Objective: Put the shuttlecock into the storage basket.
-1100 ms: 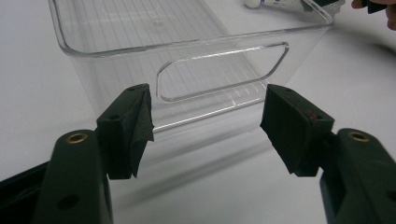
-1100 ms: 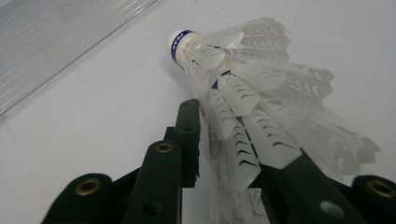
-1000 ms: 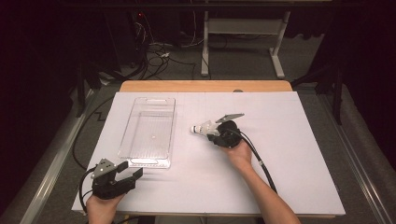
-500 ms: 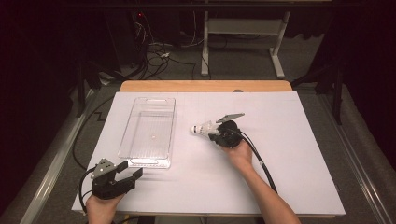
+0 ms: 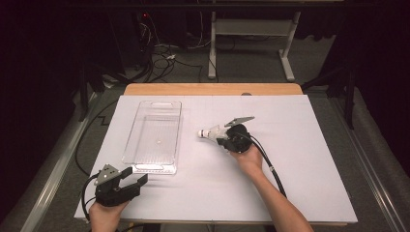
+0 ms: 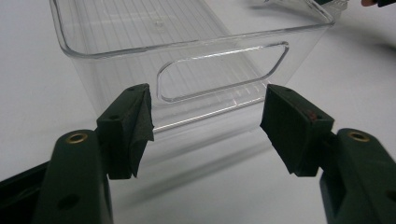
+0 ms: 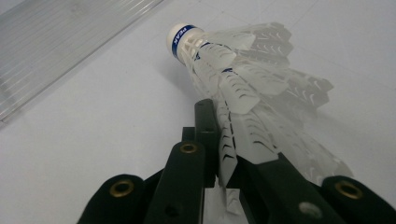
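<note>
1. The right claw point(image 5: 221, 137) is pinched on a shuttlecock point(image 5: 211, 133), its jaws having just closed on the white feather skirt
2. In the right gripper view the shuttlecock point(image 7: 233, 79) sticks out past the jaws, cork tip with a blue band pointing away, feathers squeezed between the black pads
3. In the high view the shuttlecock sits near the middle of the white surface point(image 5: 300, 159), just right of a clear tray point(image 5: 155, 137), its cork tip aimed toward the tray but apart from it
4. The right hand point(image 5: 249, 157) comes in from the bottom right, with the cable trailing back along the forearm
5. The left claw point(image 5: 138, 180) is spread wide with nothing between its jaws; it rests low at the near left corner of the surface, just short of the tray's near end
6. In the left gripper view the tray point(image 6: 187, 60) stands right ahead of the open jaws, its end wall with a slot handle facing them, not touched
7. The tray lies lengthwise away from the person, left of centre
</note>
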The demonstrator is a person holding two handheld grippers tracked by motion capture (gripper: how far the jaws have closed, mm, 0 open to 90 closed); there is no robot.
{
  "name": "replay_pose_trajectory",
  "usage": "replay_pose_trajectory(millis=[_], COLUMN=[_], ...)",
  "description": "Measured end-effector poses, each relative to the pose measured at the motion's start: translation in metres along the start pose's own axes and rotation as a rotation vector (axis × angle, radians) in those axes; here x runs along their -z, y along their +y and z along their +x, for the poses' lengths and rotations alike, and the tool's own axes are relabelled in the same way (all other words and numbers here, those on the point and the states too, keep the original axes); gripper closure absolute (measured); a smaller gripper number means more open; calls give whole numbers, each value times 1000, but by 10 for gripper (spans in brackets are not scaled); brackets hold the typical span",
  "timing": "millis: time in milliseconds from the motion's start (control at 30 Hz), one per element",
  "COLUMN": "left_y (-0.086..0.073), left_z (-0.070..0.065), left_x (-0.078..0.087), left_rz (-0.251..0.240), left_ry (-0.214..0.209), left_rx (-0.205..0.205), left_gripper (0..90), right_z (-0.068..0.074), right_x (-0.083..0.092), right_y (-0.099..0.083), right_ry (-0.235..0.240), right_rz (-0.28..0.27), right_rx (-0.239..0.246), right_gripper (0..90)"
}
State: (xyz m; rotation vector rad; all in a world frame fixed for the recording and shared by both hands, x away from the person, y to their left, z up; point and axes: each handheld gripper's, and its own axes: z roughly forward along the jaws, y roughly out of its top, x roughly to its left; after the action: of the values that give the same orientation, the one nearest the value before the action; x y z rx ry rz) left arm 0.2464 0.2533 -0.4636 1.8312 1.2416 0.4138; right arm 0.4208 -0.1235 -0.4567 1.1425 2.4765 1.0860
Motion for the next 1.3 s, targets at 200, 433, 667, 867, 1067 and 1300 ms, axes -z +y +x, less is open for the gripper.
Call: replay_pose_trajectory(millis=[200,433,667,867,1067,1300], left_y=[0,0,0,0,0,1], left_z=[0,1,1,1,2,3], left_x=[-1,0,1,0,0,1], left_rz=[1,-1,-4,-3,-2,2], left_ry=[0,-1,1,3,9,20], left_rx=[-1,1,1,2,-3,-10], left_gripper=[345,346,347,347,346,347], right_z=[5,11,14,14,17,22], right_x=[6,9,9,11,12,11], right_y=[5,14,20,23,27,32], right_ry=[30,40,52,62,70,84], right_rz=[-15,-16,-15,-16,-18,-26], right_rx=[7,34,37,28,34,35], right_gripper=[892,891,892,891,892,892])
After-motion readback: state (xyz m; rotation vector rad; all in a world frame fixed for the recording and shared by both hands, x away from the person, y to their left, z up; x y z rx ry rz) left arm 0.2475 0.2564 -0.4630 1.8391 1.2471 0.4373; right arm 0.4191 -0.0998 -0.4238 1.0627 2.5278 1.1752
